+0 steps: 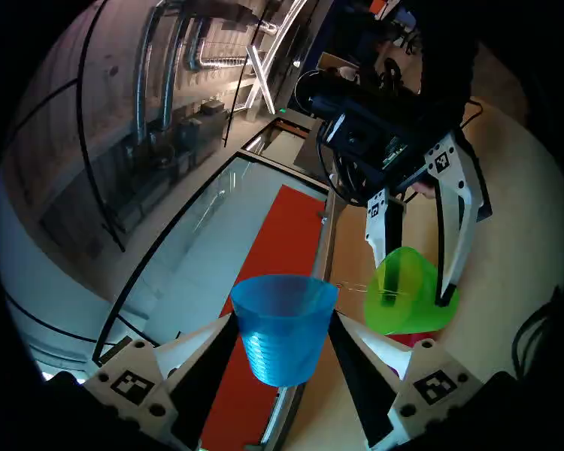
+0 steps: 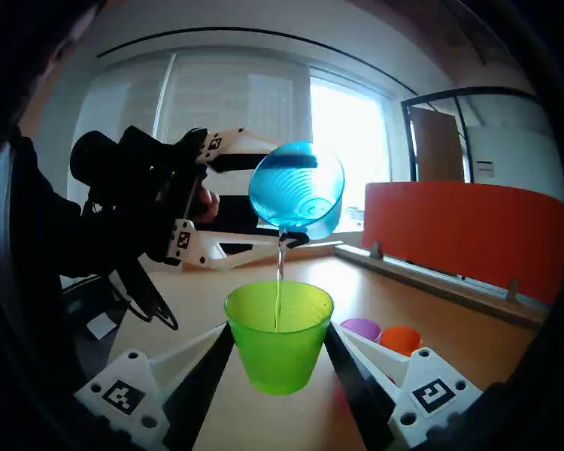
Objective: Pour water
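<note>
Upper centre, the left claw (image 2: 308, 199) grips the tilted blue cup (image 2: 297, 188), water (image 2: 280, 278) streaming into the green cup (image 2: 280, 353) gripped by the right claw (image 2: 280, 331) (lower centre); sideways drift could spill it onto the desk (image 2: 447, 316).

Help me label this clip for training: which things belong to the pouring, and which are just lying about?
In the job: blue cup, tipped in the left gripper; water stream; green cup, held by the right gripper.
Lying about: purple cup, orange cup, red partition.
</note>
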